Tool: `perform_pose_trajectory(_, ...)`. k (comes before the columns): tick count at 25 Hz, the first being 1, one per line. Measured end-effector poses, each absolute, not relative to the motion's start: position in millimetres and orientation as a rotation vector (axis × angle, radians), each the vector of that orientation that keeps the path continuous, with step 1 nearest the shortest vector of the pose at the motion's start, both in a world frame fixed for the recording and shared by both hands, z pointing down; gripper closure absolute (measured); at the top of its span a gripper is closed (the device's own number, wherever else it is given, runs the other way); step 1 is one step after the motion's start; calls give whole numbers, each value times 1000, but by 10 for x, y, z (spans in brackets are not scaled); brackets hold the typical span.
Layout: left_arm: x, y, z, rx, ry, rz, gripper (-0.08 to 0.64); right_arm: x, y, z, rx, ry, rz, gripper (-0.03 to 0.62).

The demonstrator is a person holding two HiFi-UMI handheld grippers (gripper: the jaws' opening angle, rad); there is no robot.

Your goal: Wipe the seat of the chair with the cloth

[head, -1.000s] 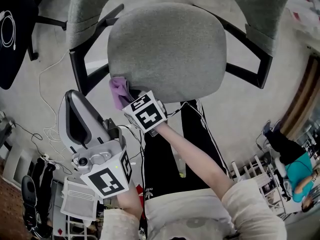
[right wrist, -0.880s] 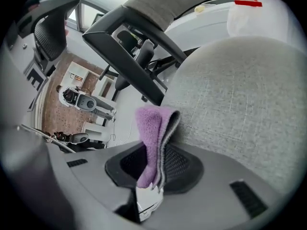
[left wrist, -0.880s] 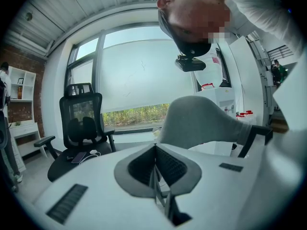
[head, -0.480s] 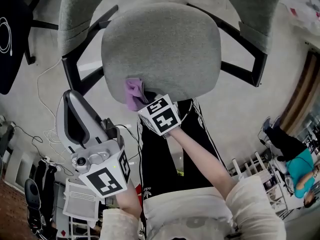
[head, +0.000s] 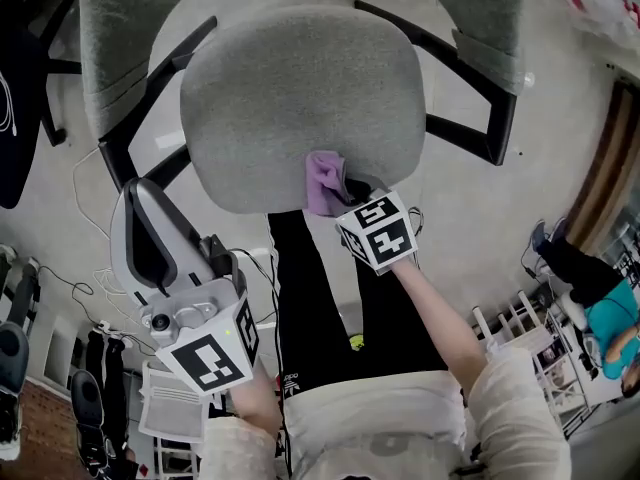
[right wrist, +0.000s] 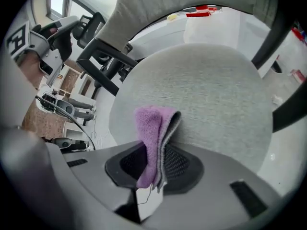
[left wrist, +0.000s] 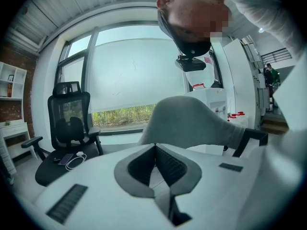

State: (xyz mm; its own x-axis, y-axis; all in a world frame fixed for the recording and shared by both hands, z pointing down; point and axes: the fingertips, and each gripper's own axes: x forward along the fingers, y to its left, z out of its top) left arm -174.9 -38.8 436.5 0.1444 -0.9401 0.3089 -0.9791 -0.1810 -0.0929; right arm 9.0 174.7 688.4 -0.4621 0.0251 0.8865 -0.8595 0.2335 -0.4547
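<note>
Two tools up: right tool [right wrist: 152, 151] clamps the folded purple cloth [right wrist: 149, 126] against the front of the grey seat [head: 300, 88]; left tool [left wrist: 154, 153] closed, empty.

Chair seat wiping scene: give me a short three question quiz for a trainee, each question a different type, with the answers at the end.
1. Multiple choice: which side's fingers clamp the purple cloth? A left, B right, C neither.
2. True or false: the cloth rests in the middle of the chair seat.
3. Short answer: what does the left gripper hold?
Key: 1 B, the right gripper. 2 False, it sits at the seat's front edge, nearest the person. 3 Nothing; its fingers are together, held off to the side of the seat.
</note>
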Motion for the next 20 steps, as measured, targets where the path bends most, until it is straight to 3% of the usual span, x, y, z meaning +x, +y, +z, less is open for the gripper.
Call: perform_pose_trajectory(20,-1184,-467,4385,2367,-1828,472,548,1854,1900,6930,1026,-1413,1201,505)
